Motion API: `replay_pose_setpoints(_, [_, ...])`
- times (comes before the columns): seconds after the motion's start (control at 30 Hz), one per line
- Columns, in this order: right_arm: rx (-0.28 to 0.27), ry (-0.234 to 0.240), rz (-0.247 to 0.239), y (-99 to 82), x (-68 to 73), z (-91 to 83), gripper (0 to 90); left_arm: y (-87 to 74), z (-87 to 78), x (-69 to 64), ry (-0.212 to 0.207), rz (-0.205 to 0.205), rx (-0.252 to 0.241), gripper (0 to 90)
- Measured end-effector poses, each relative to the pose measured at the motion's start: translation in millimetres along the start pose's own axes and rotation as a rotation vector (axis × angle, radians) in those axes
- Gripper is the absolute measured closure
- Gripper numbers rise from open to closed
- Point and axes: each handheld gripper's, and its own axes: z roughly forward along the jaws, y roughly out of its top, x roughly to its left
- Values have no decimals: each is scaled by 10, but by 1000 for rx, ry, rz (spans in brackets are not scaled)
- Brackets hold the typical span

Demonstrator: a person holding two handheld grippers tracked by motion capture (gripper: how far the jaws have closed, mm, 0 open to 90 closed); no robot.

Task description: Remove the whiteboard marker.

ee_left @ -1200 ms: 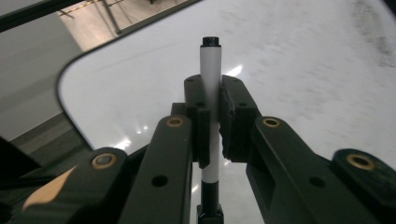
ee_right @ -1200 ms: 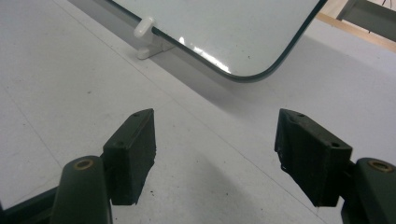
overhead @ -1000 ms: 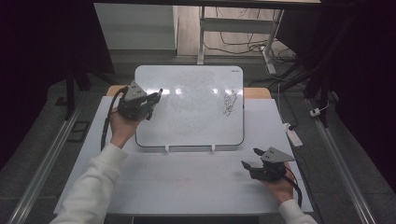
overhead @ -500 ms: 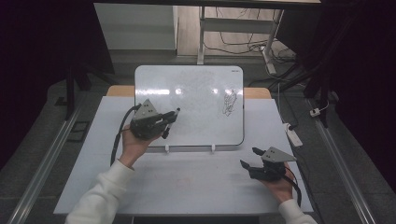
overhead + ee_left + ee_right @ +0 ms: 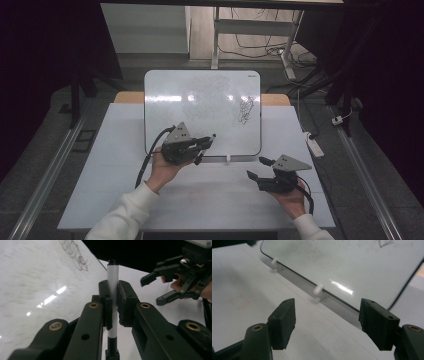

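Currently the left tool (image 5: 202,146) is clamped on a whiteboard marker (image 5: 112,277), white barrel with a dark end cap. In the left gripper view the barrel runs lengthwise between the two pads, squeezed near its middle, with the capped end standing clear beyond them and a dark section showing below. From the high view the marker (image 5: 209,140) is held over the near edge of the whiteboard (image 5: 200,100), off the counter (image 5: 115,150).

Right tool (image 5: 260,169): jaws apart, nothing between them. It hovers over the counter near the board's lower right corner, its opening turned toward the left tool. In the right gripper view its pads (image 5: 283,320) frame the board's near edge and the small white clip feet (image 5: 318,288).

Handling notes (judgement):
- Marker likely light, rigid plastic; no sag seen where it overhangs the pads.
- Barrel smooth and round, so it may roll or twist in a flat-pad grip if pushed sideways. The mid-barrel hold looks balanced.
- Cap, if that is what the dark end is, probably a friction fit. Best taken by the second tool on the dark end itself, square across it, pulling along the barrel's axis while the left grip holds firm.
- Not fragile, though hard squeezing adds nothing.

Board: a dark scribble (image 5: 246,109) sits at the right side; rest carries faint erased smears.
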Motion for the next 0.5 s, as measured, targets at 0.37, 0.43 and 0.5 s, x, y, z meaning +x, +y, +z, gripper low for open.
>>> replay_pose_setpoints(0.37, [-25,73,49,260,183,208,311,33,184,-155,-26,18,2,818])
replay_pose_setpoints(0.43, [-21,84,54,308,231,256,314,35,203,-171,-24,23,4,818])
replay_pose_setpoints(0.5, [-13,102,62,349,281,311,322,36,223,-185,-21,27,5,818])
